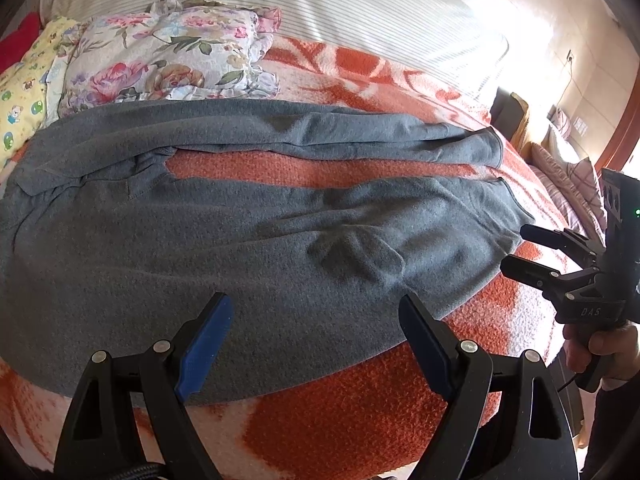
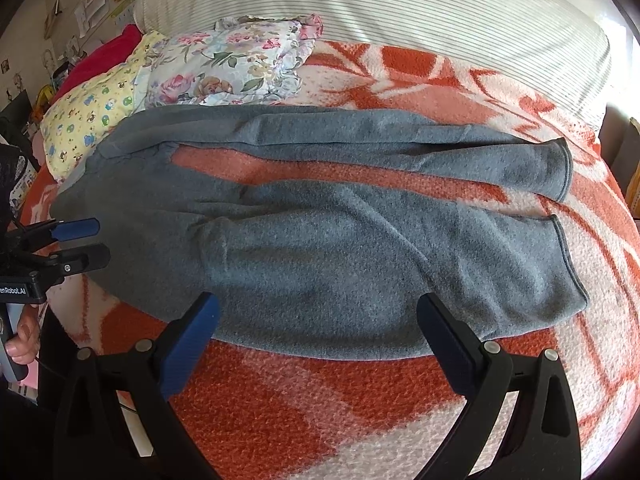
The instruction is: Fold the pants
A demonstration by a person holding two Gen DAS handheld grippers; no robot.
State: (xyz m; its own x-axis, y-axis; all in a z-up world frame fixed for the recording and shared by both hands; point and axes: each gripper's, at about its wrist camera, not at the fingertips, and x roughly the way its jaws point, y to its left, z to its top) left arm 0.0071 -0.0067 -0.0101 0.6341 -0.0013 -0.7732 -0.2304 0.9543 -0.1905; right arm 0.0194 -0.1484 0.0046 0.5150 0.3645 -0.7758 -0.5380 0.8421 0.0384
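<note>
Grey fleece pants [image 1: 240, 232] lie flat on an orange and white blanket [image 1: 360, 420], waist at the left, both legs running right with a strip of blanket between them. They also show in the right wrist view [image 2: 340, 248]. My left gripper [image 1: 316, 308] is open and empty, hovering over the near leg's front edge. It shows at the left of the right wrist view [image 2: 94, 240], near the waist. My right gripper [image 2: 318, 316] is open and empty over the near leg toward the cuff. It shows at the right of the left wrist view [image 1: 516, 250], beside the cuff.
A floral bundle [image 1: 168, 56] and a yellow printed pillow [image 1: 20, 96] lie behind the waist. A striped sheet [image 1: 360, 8] covers the far side of the bed. Cushions [image 1: 576, 184] sit at the right past the bed.
</note>
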